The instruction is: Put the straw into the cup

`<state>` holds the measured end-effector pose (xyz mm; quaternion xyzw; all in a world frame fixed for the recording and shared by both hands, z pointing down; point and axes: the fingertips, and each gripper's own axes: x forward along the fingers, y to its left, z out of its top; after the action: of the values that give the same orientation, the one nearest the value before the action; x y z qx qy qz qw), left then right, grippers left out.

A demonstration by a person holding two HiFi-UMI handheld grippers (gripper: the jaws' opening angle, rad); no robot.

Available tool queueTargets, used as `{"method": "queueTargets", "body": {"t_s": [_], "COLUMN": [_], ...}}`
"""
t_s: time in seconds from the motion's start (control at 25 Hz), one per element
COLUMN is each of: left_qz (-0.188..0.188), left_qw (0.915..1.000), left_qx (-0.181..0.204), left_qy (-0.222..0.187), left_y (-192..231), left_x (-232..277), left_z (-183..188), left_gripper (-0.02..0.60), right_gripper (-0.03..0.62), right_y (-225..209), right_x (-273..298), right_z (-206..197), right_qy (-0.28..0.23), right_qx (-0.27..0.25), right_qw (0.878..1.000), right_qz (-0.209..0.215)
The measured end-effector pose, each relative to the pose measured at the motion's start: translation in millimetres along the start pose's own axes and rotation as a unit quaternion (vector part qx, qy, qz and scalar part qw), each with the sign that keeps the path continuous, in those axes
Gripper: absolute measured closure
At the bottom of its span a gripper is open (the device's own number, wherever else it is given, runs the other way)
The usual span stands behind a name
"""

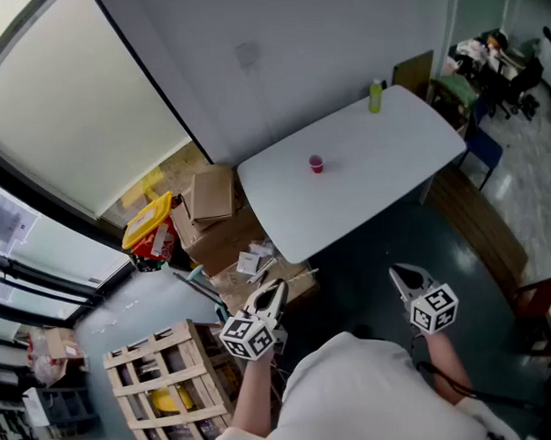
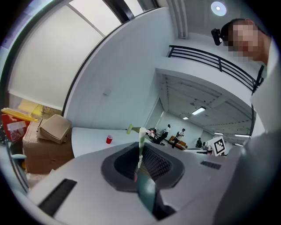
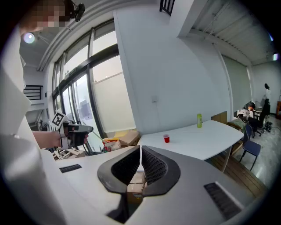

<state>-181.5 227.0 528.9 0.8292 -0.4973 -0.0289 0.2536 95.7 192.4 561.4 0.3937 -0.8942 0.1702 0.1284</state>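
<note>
A small red cup (image 1: 316,164) stands near the middle of the white table (image 1: 392,164), well ahead of both grippers. It also shows in the left gripper view as the cup (image 2: 109,139) and in the right gripper view as the cup (image 3: 166,139). My left gripper (image 1: 277,289) is off the table's near left corner, over the floor clutter. It is shut on a white-and-green striped straw (image 2: 141,141) that sticks up out of the jaws. My right gripper (image 1: 399,275) hovers off the table's near edge, shut with nothing in it (image 3: 140,151).
A green bottle (image 1: 376,96) stands at the table's far edge. Cardboard boxes (image 1: 211,195), a yellow and red bin (image 1: 148,225) and a wooden crate (image 1: 164,383) crowd the floor at the left. A blue chair (image 1: 482,146) stands past the table's right end.
</note>
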Motion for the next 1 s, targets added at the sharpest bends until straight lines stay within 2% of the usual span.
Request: {"method": "queueTargets", "body": {"t_s": [0.72, 1.0], "left_qz": [0.005, 0.019], "left_qw": [1.0, 0.9998], "left_qx": [-0.008, -0.009], "left_qy": [0.001, 0.0], "left_y": [-4.6, -16.1], "left_x": [0.5, 5.9], "left_z": [-6.0, -13.4], "left_gripper": [0.557, 0.557], "right_gripper": [0.557, 0.556], "right_y": [-0.5, -13.3], "right_x": [-2.7, -12.1], "right_z": [2.6, -6.0], "right_qy": [-0.001, -0.002], "right_qx": [0.014, 0.018], "right_qw": [1.0, 1.0], "right_qz": [0.008, 0.017]}}
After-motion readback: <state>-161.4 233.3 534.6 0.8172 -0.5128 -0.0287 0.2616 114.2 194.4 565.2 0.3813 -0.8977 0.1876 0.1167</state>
